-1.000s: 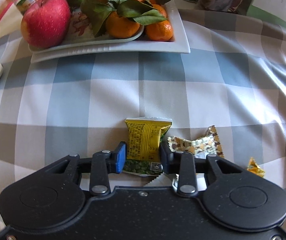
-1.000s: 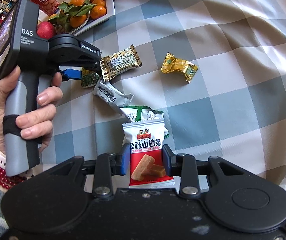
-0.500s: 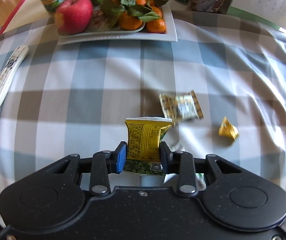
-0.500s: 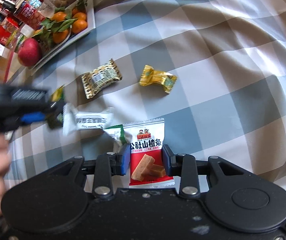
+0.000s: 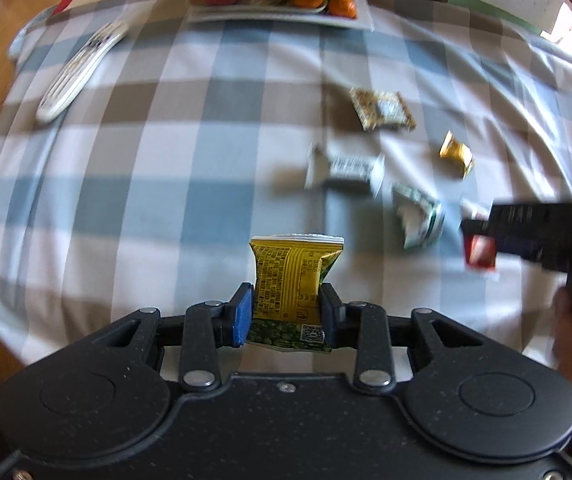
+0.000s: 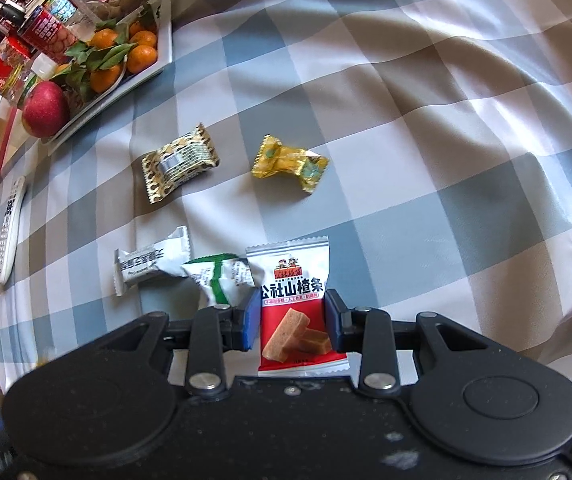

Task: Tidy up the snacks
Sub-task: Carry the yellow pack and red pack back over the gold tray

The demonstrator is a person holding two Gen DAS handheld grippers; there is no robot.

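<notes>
Carrying: left wrist view, left gripper [image 5: 286, 310] clamps the yellow packet [image 5: 289, 276] at 6 o'clock; keep it squeezed. Right wrist view, right gripper [image 6: 292, 322] grasps the red packet [image 6: 298, 316]; lift clear of the green-striped packet [image 6: 221, 278] at 9 o'clock.

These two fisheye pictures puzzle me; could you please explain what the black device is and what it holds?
A person holds a hand-held gripper in each hand, each with a camera looking along its fingers. In the left view, the left gripper clamps a yellow-green snack packet. In the right view, the right gripper clamps a red-and-white snack packet. On the checked tablecloth lie a leopard-print packet, a gold candy, two white packets, a remote control and a fruit tray.
</notes>
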